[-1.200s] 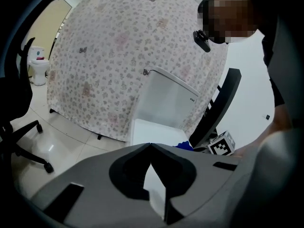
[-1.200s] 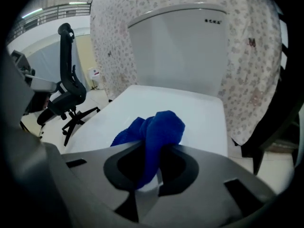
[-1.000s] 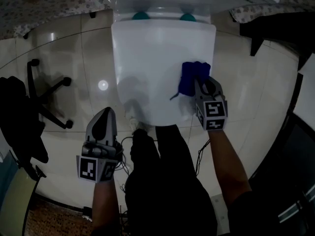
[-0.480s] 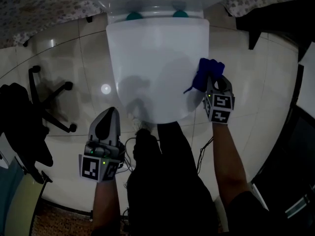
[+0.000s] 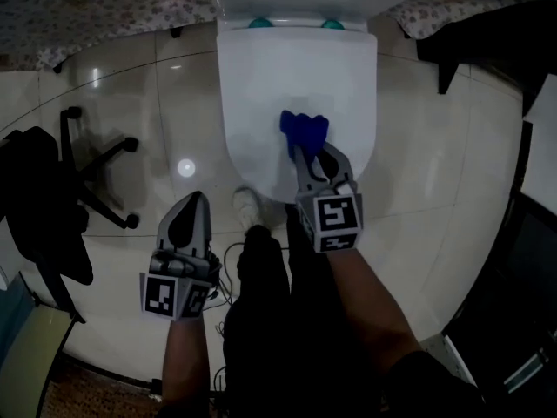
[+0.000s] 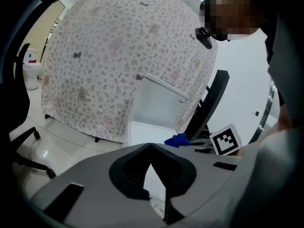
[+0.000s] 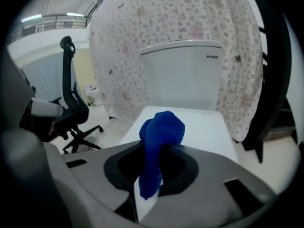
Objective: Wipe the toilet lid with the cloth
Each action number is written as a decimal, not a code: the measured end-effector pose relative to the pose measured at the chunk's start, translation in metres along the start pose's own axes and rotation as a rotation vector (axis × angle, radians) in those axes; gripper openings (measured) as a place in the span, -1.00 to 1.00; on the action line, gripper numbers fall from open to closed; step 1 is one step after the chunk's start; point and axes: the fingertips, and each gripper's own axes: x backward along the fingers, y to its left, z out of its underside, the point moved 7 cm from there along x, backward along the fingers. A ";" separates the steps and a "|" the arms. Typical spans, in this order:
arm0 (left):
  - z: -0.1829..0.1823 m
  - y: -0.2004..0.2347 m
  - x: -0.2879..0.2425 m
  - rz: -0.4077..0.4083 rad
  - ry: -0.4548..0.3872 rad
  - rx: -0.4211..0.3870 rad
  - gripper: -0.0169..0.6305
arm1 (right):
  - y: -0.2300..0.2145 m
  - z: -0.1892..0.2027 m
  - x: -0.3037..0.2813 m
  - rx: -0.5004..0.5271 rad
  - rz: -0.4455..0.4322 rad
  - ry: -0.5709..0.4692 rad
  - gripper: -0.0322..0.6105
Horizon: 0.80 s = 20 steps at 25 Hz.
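Head view: right gripper jaws pinch the blue cloth on the toilet lid; left gripper jaws pressed together, empty, over the floor.

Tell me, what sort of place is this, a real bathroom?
Probably a mock bathroom in a workspace, not a home one: the toilet stands on glossy floor tiles, but a flowered curtain hangs behind it and an office chair sits nearby.

no words can be read. small dark print on the toilet tank, far right corner, is too tiny. the marker cubes of the left gripper and right gripper show only square patterns.
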 end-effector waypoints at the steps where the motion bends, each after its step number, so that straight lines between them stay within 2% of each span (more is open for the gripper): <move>1: -0.003 0.001 0.008 -0.005 0.002 0.002 -0.97 | 0.027 0.000 -0.002 -0.035 -0.049 -0.001 -0.70; 4: 0.003 0.018 0.041 -0.004 0.015 -0.015 -0.97 | 0.098 0.013 -0.017 -0.091 -0.165 0.032 -0.70; 7: 0.010 0.026 0.066 -0.023 0.016 -0.026 -0.97 | 0.129 0.039 -0.035 -0.080 -0.201 0.100 -0.70; 12: 0.018 0.007 0.082 0.000 0.048 -0.021 -0.97 | 0.100 0.080 -0.043 -0.027 -0.156 0.213 -0.70; 14: 0.025 0.005 0.084 -0.023 0.052 -0.037 -0.97 | 0.080 0.090 -0.043 -0.011 -0.137 0.242 -0.70; 17: 0.038 0.004 0.078 -0.109 0.021 -0.042 -0.97 | 0.054 0.096 -0.040 0.013 -0.144 0.224 -0.70; 20: 0.053 -0.012 0.074 -0.098 0.022 -0.029 -0.97 | 0.028 0.104 -0.025 0.064 -0.129 0.196 -0.70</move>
